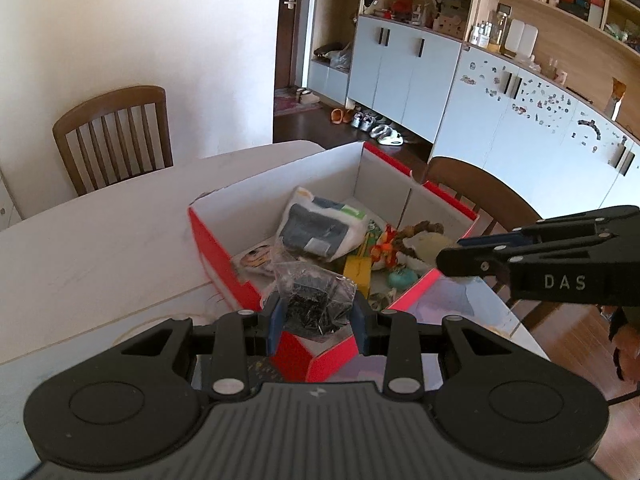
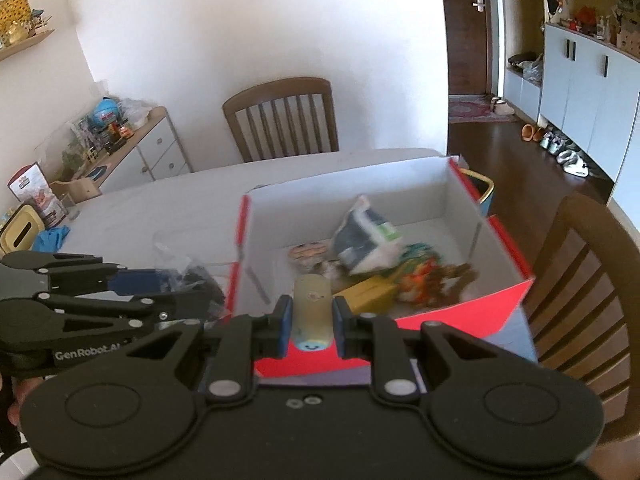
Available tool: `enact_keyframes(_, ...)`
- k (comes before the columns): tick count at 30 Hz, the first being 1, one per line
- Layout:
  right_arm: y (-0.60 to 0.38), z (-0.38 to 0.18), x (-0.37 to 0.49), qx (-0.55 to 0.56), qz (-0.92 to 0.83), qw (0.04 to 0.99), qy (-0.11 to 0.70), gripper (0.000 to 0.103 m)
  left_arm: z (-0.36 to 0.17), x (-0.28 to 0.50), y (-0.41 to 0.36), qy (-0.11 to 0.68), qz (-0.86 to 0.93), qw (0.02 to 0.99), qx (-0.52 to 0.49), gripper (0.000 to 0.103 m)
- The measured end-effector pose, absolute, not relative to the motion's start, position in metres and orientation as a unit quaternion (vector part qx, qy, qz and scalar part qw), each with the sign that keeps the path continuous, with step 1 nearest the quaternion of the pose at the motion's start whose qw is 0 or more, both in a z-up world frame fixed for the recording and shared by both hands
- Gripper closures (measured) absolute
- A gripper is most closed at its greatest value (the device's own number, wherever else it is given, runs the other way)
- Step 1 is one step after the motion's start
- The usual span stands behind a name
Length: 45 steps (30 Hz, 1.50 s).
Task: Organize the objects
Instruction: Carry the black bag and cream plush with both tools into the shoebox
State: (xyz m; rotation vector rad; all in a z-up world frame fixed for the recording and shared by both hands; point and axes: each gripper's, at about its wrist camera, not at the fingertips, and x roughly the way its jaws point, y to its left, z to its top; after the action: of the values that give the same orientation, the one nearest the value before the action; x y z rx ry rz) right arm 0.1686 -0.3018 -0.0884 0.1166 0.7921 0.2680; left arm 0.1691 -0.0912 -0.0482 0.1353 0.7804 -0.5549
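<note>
A red cardboard box [image 1: 218, 252] with white inner walls [image 2: 500, 304] stands on the white table [image 1: 100, 240]. It holds a white and grey pouch [image 1: 320, 228], a yellow box [image 1: 358, 270], a colourful toy [image 1: 386, 246] and other small items. My left gripper [image 1: 318, 316] is shut on a clear plastic bag of small black pieces [image 1: 316, 300], held over the box's near corner. My right gripper [image 2: 311, 322] is shut on a pale yellowish cylinder [image 2: 312, 312] with a blue smiley end, above the box's near rim. Each gripper shows in the other's view, the right gripper [image 1: 460, 258] and the left gripper [image 2: 168, 284].
Wooden chairs stand at the table's far side [image 1: 116, 132] and right side [image 2: 580, 280]. A low cabinet with clutter [image 2: 132, 148] is at the left wall. Blue-grey cupboards [image 1: 408, 68] and shoes [image 1: 380, 128] line the room's far side. A blue cloth [image 2: 52, 238] lies on the table.
</note>
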Motion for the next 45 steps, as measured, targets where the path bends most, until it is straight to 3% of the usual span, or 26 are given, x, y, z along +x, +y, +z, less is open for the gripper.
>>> enact_keyframes(21,-0.374,-0.118,0.234,0.048,0.111,0.913,0.390,0.084,-0.072,0.221,-0.165,0.383,-0.218,0.892,0.105,0.069)
enact_keyframes(45,-0.353,-0.180,0.284,0.002,0.120,0.892,0.435,0.084,-0.128,0.268,-0.203,0.440,-0.193,0.868,0.127,0.069)
